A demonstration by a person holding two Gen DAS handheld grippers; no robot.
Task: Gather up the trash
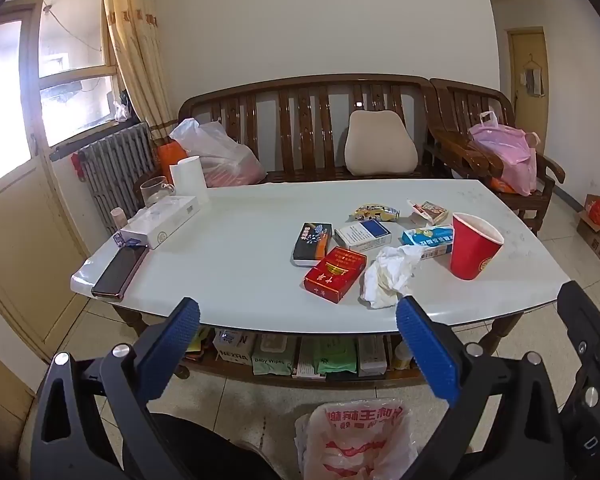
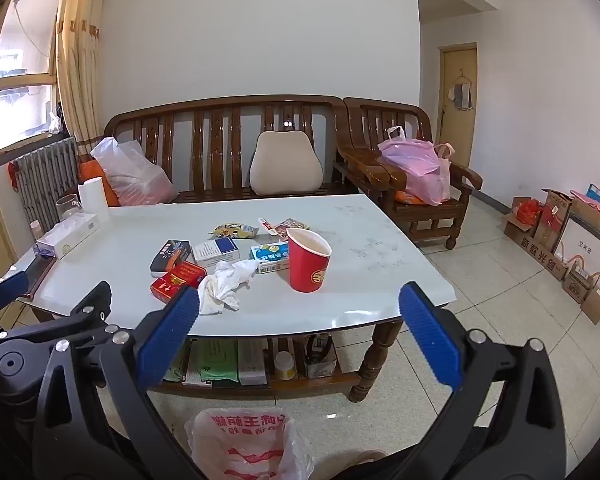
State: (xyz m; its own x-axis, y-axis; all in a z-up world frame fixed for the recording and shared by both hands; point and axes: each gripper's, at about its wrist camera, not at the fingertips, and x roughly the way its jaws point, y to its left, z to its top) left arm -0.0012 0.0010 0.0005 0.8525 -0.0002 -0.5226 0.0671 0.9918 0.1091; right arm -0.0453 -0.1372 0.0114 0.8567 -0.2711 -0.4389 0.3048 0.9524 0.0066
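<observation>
Hovering short of the white counter [image 1: 236, 264], both claws standing wide and holding nothing. Left claw [image 1: 298, 316] gaping just before the near edge, blue pads [image 1: 172, 350] spread apart with only floor and counter edge showing between. Right claw [image 2: 298, 308] likewise gaping wide, its pads [image 2: 430, 336] framing the near right part of the counter.

Lying scattered across the middle of the counter, well clear of both claws:
- crumpled white tissue [image 1: 390, 276], closest to the near edge, touching the red cigarette pack [image 1: 334, 274] on its left
- red paper cup [image 1: 474, 246] standing upright to the right of the tissue
- blue-and-white carton [image 1: 428, 240] lying flat just left of the cup, behind the tissue
- white-and-blue pack [image 1: 363, 235] and black-and-orange box [image 1: 312, 242] sitting further left
- yellow snack wrapper [image 1: 376, 212] and small torn packet [image 1: 428, 210] resting toward the far side

Sitting along the far left end: white flat box [image 1: 160, 220], roll of paper [image 1: 188, 176], glass mug [image 1: 154, 190]. Lying at the near left corner: dark phone [image 1: 120, 266].

Gaping open on the floor directly below the claws: white plastic bag with red print [image 2: 240, 440], near side of the counter.

Standing behind the counter: wooden bench [image 2: 220, 140] bearing a beige cushion [image 2: 286, 162].
</observation>
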